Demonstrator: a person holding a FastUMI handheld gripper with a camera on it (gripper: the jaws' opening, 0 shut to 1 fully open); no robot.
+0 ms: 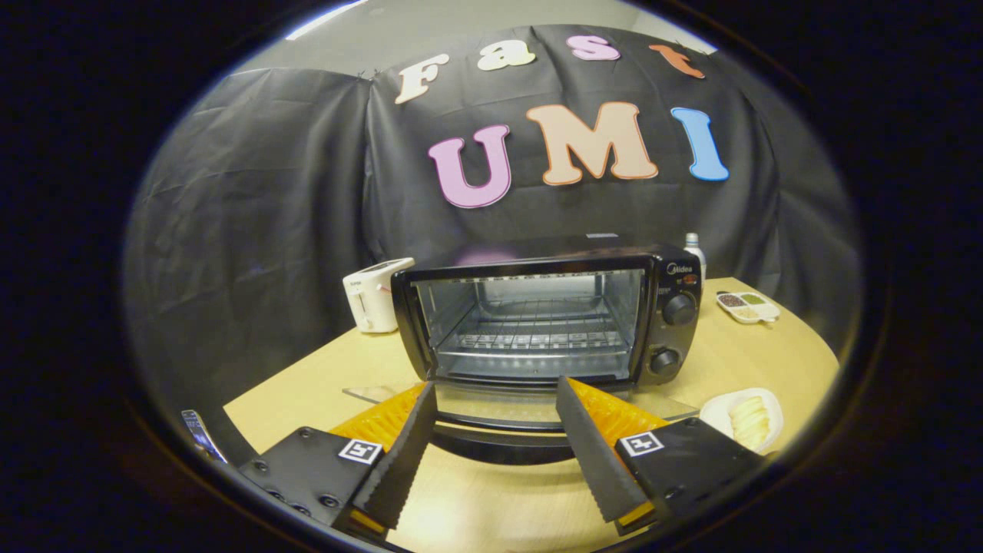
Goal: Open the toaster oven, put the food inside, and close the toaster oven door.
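A black toaster oven [668,307] stands on the wooden table [768,361], straight ahead of my fingers. Its glass door [499,405] lies folded down flat toward me, and the door's black handle [499,444] runs between my two fingers. The oven's inside shows a bare wire rack [534,326]. My gripper [497,392] is open, with one finger on each side of the lowered door and nothing pressed between them. The food, pale slices on a white plate [746,418], sits on the table just right of the right finger.
A white toaster [374,296] stands left of the oven. Behind the oven's right corner is a small bottle [695,250], and a white divided dish [747,306] with dark and green contents lies to the right. The round table's edge curves close on both sides.
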